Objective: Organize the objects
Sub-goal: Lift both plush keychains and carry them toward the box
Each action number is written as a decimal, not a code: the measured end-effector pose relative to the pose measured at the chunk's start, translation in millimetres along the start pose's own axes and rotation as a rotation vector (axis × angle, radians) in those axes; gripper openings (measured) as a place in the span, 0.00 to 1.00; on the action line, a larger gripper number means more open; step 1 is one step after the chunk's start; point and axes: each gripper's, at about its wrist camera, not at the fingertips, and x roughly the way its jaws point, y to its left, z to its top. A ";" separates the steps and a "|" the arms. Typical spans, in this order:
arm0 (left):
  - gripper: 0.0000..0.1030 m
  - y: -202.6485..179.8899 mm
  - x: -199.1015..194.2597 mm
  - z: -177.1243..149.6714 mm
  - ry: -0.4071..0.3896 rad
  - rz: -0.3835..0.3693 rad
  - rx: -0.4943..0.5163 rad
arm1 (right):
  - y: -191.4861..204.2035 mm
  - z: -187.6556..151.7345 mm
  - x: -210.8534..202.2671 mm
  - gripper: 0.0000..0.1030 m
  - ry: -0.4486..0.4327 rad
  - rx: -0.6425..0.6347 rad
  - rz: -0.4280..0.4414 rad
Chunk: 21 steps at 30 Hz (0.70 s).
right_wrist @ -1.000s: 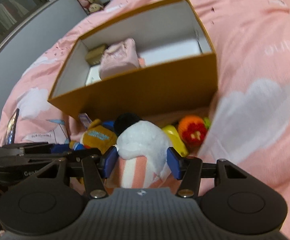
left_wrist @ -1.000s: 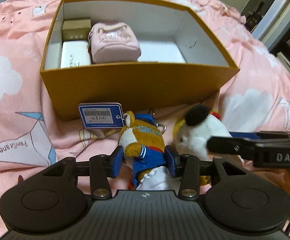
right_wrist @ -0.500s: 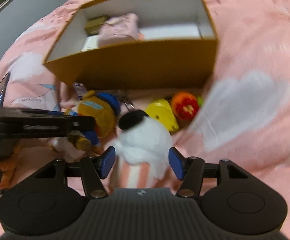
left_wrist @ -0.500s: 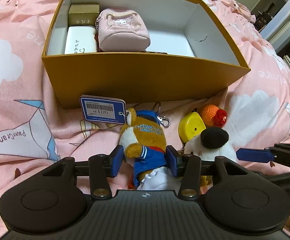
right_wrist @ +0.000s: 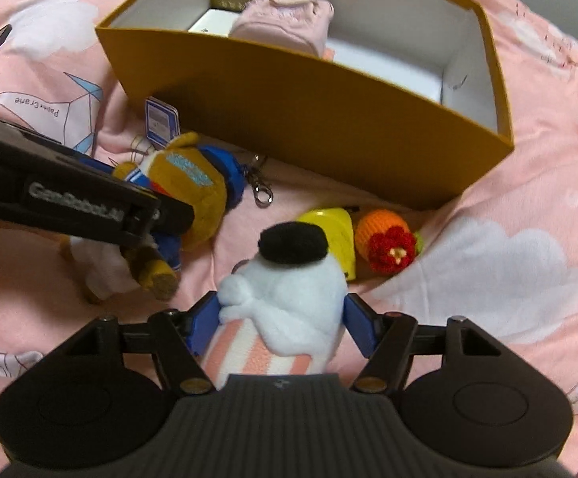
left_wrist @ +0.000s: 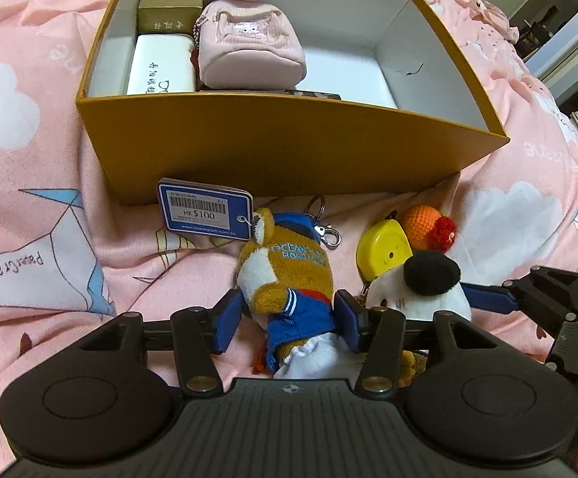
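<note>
Two grippers work side by side just in front of the mustard-yellow open cardboard box [left_wrist: 289, 151], our landmark on the pink cloud-print blanket [left_wrist: 22, 127]. Our left gripper [left_wrist: 287, 312] straddles the brown plush bear in a blue sailor suit [left_wrist: 289, 279]; its jaws have just been opening, and a gap shows at the left blue pad, so we judge the toy is lying free between them rather than pinched. Our right gripper [right_wrist: 283, 324] likewise brackets the white plush figure with a black pompom cap [right_wrist: 289, 275]; its jaws have also just been widening and sit loosely at the plush sides, apparently letting go.

Both toys lie on the blanket before the box's near wall, probably set down there for sorting. A yellow round tape measure [left_wrist: 384, 249] and an orange crocheted ball with a red flower [left_wrist: 428, 225] rest between the white toy and that wall. Inside the box, a pink zipped pouch [left_wrist: 249, 46], a white oblong case [left_wrist: 161, 65] and a gold carton [left_wrist: 169, 10] already crowd its left end, leaving the right end free.
</note>
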 end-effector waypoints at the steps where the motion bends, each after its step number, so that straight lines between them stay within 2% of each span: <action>1: 0.58 -0.1 0.7 0.5 0.001 0.000 -0.001 | -4.6 -0.5 1.0 0.65 0.003 0.017 0.018; 10: 0.59 5.7 8.0 -0.5 0.019 -0.019 -0.035 | -40.0 -8.3 -8.0 0.61 -0.028 0.168 0.143; 14: 0.53 4.3 -2.4 -4.6 -0.017 -0.023 -0.032 | -41.5 -10.8 -21.8 0.61 -0.066 0.179 0.161; 21: 0.50 -9.3 -34.0 -12.1 -0.087 -0.071 0.015 | -40.2 -9.4 -49.6 0.60 -0.165 0.167 0.188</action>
